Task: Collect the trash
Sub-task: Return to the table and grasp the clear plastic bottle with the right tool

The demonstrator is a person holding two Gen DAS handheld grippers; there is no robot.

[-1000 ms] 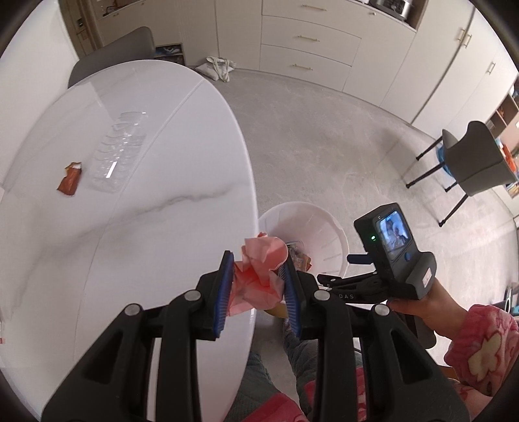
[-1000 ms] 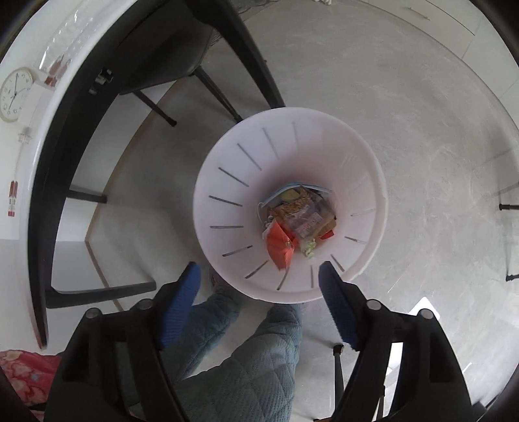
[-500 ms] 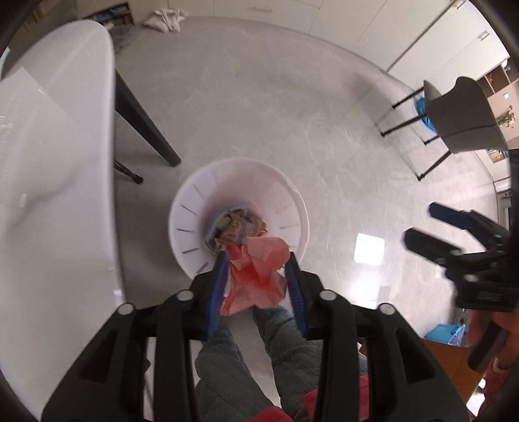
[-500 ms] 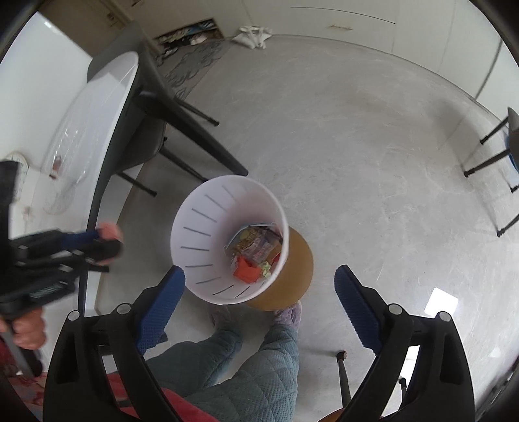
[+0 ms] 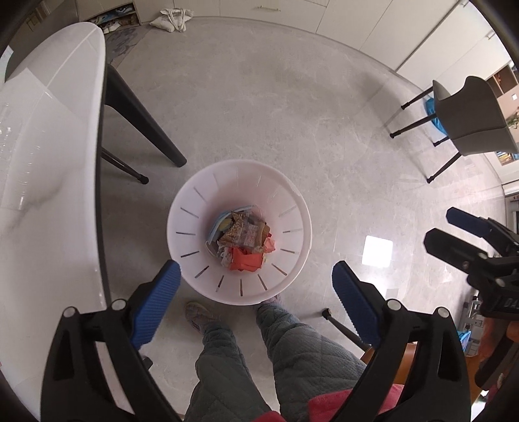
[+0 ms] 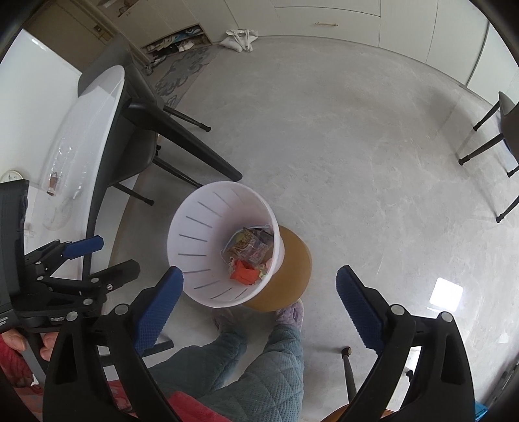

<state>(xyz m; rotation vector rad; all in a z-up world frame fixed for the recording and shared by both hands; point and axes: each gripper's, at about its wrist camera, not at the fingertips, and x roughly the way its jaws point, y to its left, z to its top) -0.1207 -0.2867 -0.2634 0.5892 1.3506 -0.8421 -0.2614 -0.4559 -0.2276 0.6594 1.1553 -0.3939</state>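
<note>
A white slotted bin stands on the floor directly below my left gripper, whose jaws are opening wide with nothing between them. Inside lie wrappers, a red-orange packet and the crumpled pink paper. My right gripper hovers over the near rim of the bin, its jaws opening too and empty; it also shows at the right edge of the left wrist view as the right gripper. On the white marble table lie a brown wrapper and a clear plastic tray.
The bin sits on a round brown stool beside the table's black legs. A person's quilted legs and slippers are just in front of it. A grey chair stands far right, a cloth bag by the cabinets.
The left gripper swung from the table edge to above the bin, opened, and the pink paper dropped in. The right gripper rose and drew back from the bin, widening.
</note>
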